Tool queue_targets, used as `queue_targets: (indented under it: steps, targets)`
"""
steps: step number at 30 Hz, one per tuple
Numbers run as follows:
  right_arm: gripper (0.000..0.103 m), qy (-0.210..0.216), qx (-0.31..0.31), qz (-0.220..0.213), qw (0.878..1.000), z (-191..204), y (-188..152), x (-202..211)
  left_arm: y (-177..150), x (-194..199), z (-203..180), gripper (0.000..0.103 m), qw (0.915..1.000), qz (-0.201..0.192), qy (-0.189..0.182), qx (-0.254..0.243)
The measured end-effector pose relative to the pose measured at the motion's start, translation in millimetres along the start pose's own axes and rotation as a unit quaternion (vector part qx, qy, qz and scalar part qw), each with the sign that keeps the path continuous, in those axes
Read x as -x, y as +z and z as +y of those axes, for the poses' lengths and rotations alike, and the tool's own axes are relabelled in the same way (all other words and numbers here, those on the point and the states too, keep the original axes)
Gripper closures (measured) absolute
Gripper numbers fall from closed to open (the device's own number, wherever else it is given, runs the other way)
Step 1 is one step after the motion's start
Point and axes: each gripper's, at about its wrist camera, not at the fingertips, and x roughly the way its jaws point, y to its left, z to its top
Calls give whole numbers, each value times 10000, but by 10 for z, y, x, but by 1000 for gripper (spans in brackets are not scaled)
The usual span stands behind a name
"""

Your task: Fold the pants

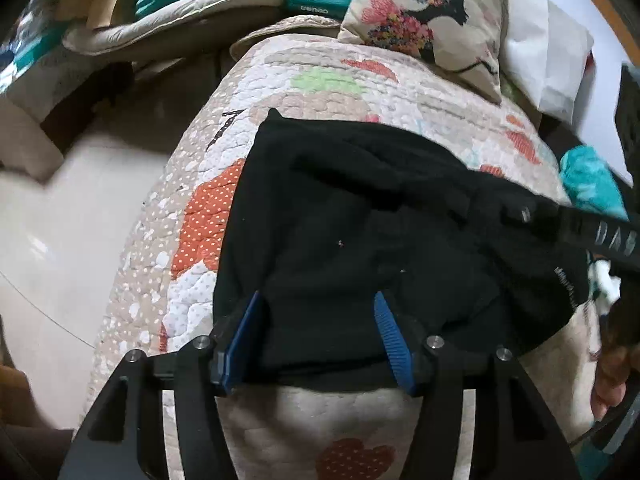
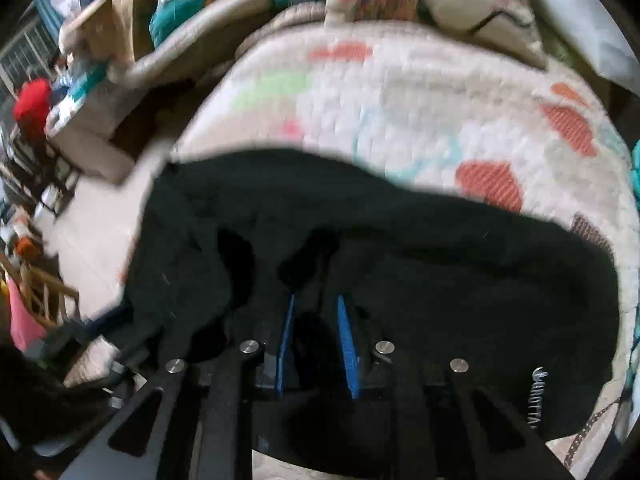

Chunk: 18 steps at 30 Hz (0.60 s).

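Black pants (image 1: 360, 220) bunched on quilt (image 1: 320, 92), dead ahead of both our grippers; left gripper (image 1: 318, 336) spread wide over near hem, right gripper (image 2: 316, 340) narrowly parted, fabric between, grip uncertain

The left gripper (image 1: 318, 312) hovers with jaws spread wide over the black pants' (image 1: 360, 240) near edge; the right gripper (image 2: 316, 312) pinches their fabric, jaws nearly closed.
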Motion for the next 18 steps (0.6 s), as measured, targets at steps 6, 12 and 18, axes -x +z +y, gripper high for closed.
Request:
queue_targets:
  steps: [6, 12, 18]
  targets:
    - [77, 422, 368, 369, 9977, 268, 264, -341, 1, 35, 35, 46, 9993, -34, -243, 285]
    - [100, 328, 152, 251, 9990, 136, 252, -405, 87, 26, 127, 46, 9962, -23, -564, 668]
    - [102, -346, -129, 251, 9990, -192, 281, -275, 75, -102, -12, 40, 9991, 138, -252, 318]
